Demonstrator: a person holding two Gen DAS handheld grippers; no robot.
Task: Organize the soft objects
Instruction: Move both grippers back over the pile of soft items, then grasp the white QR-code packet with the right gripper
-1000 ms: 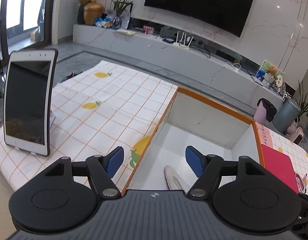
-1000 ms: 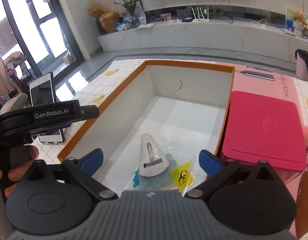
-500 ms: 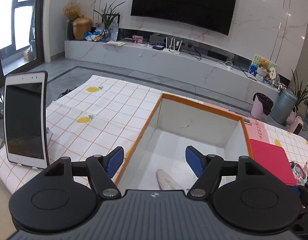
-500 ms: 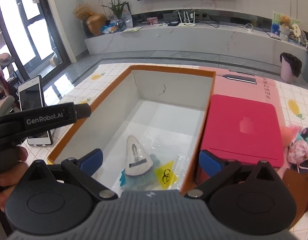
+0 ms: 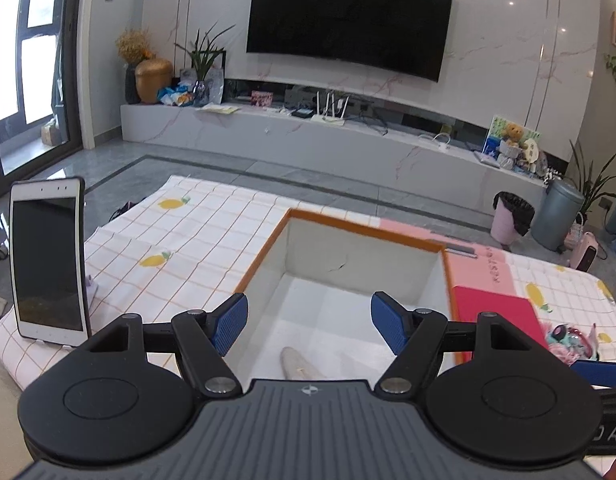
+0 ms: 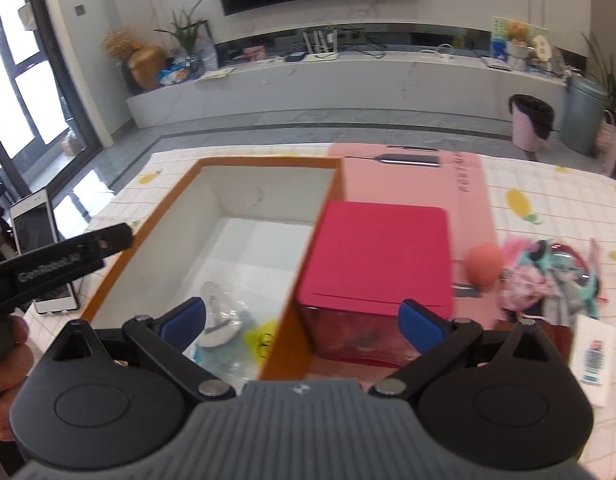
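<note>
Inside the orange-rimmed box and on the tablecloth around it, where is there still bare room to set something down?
The white floor of the orange-rimmed cardboard box is bare toward its far wall; only the near end holds clear-bagged face masks. The checked lemon-print tablecloth lies bare between the box and the propped white phone. Beyond the magenta box lid, the peach ball and the pink-teal fabric heap crowd it.

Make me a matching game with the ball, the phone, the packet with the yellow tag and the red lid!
Things:
1. peach ball
2. phone
3. clear packet
4. red lid

Places:
A. inside the orange-rimmed box
B. propped upright on the checked cloth
C. on top of a clear bin
D. beside the pile of soft toys

Pairs: 1-D, 2-B, 3-A, 4-C
</note>
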